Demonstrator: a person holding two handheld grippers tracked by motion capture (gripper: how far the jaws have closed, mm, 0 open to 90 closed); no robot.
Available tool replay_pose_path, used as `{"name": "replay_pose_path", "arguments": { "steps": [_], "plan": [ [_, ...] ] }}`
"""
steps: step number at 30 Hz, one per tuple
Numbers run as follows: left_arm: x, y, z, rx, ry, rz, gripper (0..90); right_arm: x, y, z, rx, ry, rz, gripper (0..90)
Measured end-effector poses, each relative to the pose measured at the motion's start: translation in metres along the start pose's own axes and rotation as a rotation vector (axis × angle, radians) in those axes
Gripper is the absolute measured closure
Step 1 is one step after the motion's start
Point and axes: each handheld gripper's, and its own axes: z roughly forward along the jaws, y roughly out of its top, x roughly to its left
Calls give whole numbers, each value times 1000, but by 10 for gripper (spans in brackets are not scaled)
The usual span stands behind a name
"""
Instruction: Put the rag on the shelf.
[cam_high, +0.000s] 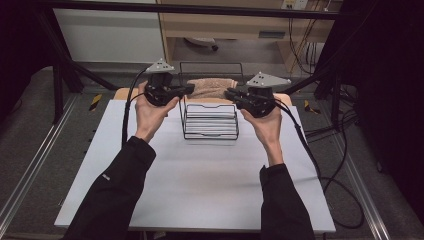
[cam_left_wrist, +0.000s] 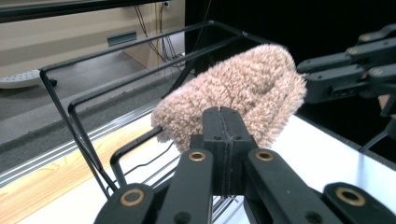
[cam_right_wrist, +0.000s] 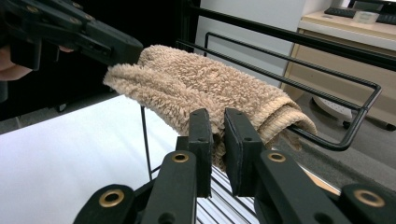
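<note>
Nearest is bare white desk (cam_high: 200, 185), then the wire rack (cam_high: 210, 122) toward the back. Both hands reach over it: left tongs (cam_high: 189, 89) are pinched fully closed on one end of the fluffy tan towel (cam_high: 212, 87), right tongs (cam_high: 229, 93) squeeze the other end with a small gap between the jaws. Looks like they're draping it over the rack's top bars. No readable labels anywhere

A white table (cam_high: 200, 190) stands on grey floor (cam_high: 30, 135) beside black cables (cam_high: 340, 185).
</note>
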Motion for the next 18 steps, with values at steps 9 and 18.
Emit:
{"name": "replay_pose_path", "arguments": {
  "steps": [9,18],
  "plan": [
    [0,-5,1,0,1,16,900,0,0,-2,-4,8,1,741],
    [-2,-14,8,19,5,50,900,-3,1,-4,-15,12,39,802]
  ]
}}
